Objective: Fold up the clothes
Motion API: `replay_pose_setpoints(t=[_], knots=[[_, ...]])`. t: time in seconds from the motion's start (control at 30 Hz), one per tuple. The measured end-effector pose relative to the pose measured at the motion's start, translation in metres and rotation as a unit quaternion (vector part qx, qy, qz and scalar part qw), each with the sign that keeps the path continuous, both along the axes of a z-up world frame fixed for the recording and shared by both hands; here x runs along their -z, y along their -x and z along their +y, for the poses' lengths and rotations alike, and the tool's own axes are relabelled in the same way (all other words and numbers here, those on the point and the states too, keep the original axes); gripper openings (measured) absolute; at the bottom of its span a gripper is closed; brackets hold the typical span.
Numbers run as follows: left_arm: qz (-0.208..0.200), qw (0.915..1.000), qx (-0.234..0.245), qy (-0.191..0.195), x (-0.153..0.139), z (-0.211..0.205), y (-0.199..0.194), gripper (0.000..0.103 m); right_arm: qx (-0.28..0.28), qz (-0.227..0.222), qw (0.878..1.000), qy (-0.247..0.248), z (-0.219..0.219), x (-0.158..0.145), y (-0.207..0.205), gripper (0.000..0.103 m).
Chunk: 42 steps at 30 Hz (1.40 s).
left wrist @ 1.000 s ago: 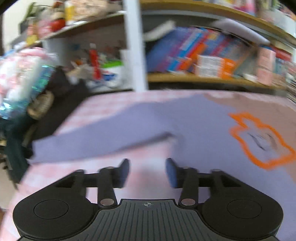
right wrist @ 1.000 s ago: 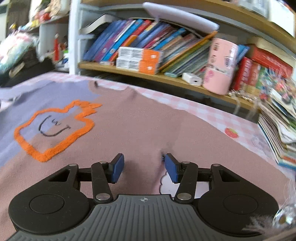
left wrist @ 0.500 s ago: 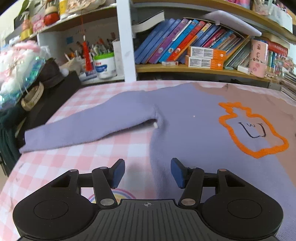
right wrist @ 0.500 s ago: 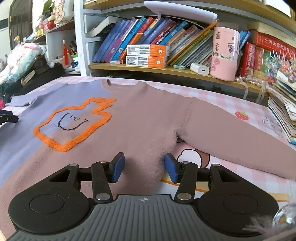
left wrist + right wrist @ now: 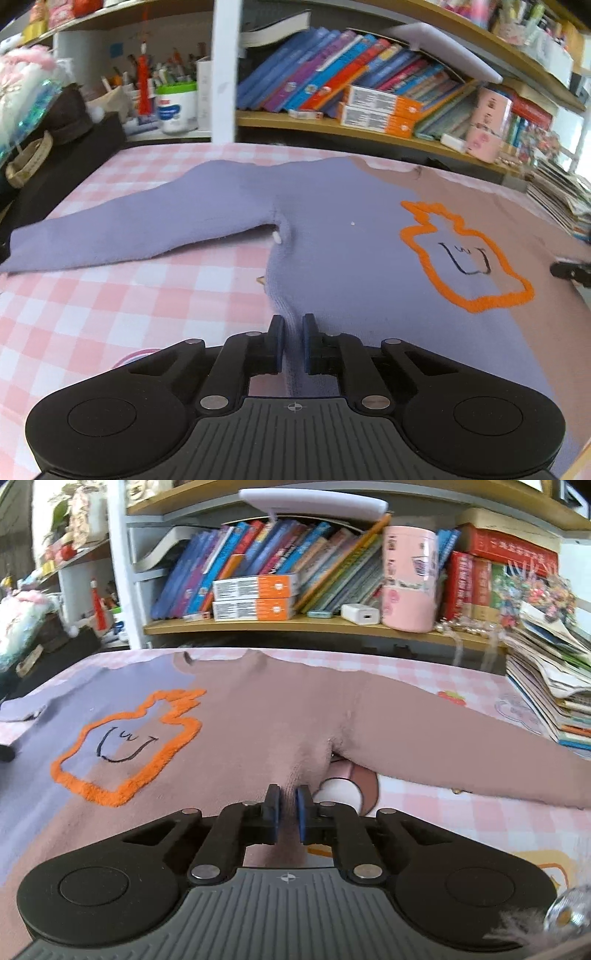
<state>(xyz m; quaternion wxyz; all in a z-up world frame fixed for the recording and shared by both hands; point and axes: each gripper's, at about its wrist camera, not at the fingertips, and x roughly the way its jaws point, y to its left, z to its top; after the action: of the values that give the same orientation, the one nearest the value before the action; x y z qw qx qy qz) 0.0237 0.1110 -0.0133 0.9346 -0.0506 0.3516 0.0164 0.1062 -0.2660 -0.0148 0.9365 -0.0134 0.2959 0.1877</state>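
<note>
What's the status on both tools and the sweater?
Left tool just closed on sweater, purple side edge. Right tool just closed, pinching pink side edge. Sweater flat, sleeves spread. Nothing in the way.

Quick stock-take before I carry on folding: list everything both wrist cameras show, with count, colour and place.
sweater: one, half lilac, half dusty pink, orange outline motif; flat on the table, sleeves spread to each side
tablecloth: one, pink and white check; covers the table
books: many, mostly blue and red; leaning on the shelf behind
orange boxes: two, white and orange; stacked on that shelf
pink canister: one; shelf, right of the books
magazine stack: one pile, mixed colours; right table edge
left gripper: black, blue pads; jaws just closed, pinching the lilac side edge
right gripper: black, blue pads; jaws just closed, pinching the pink side edge
</note>
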Motion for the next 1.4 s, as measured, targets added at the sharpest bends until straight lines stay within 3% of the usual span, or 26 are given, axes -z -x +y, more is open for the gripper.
replay_pose_setpoints(t=[0.83, 1.4], knots=[[-0.011, 0.9999, -0.011, 0.007, 0.003, -0.002, 0.001, 0.006, 0.009, -0.003, 1.000, 0.011, 0.003, 0.000, -0.003, 0.012], [-0.044, 0.9990, -0.008, 0.005, 0.010, -0.001, 0.009, 0.009, -0.009, -0.019, 0.998, 0.058, 0.018, 0.000, 0.001, 0.032]])
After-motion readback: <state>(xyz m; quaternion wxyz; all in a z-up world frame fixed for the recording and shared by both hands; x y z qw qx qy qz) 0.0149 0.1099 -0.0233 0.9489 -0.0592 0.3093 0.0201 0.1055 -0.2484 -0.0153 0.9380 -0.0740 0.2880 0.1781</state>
